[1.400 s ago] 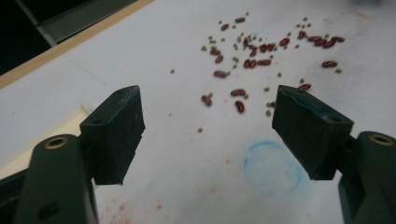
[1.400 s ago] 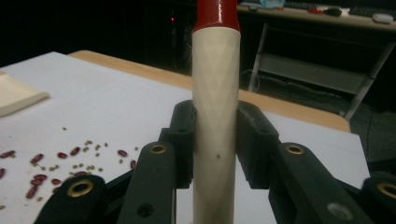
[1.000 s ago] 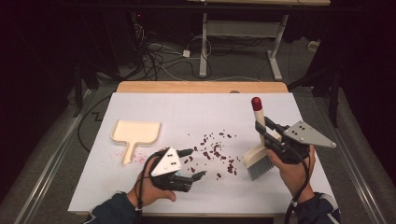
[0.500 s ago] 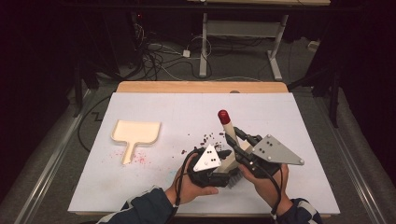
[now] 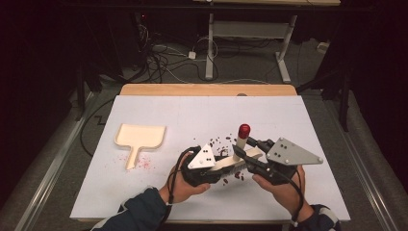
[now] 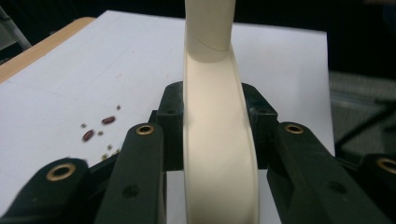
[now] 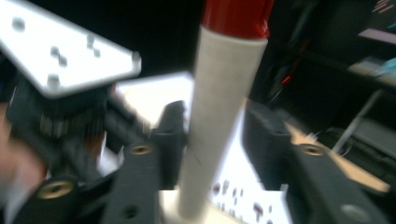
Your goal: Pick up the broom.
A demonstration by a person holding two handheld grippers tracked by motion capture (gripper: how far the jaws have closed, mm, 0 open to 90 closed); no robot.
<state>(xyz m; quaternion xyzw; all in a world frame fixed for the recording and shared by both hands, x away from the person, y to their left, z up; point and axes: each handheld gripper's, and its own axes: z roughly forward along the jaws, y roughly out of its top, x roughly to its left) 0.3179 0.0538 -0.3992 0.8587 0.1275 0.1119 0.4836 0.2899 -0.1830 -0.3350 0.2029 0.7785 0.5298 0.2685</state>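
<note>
High view sits above the near edge, facing 12 o'clock and down over the whole desk. Left tool view rides very close, looking along the brush across the desk. Right tool view, close and blurred, shares that brush.

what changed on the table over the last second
The right gripper carried the brush left to the table's middle, over the scattered beans, tilting it. The left gripper moved right and closed on the brush head. The dustpan stayed put.
</note>
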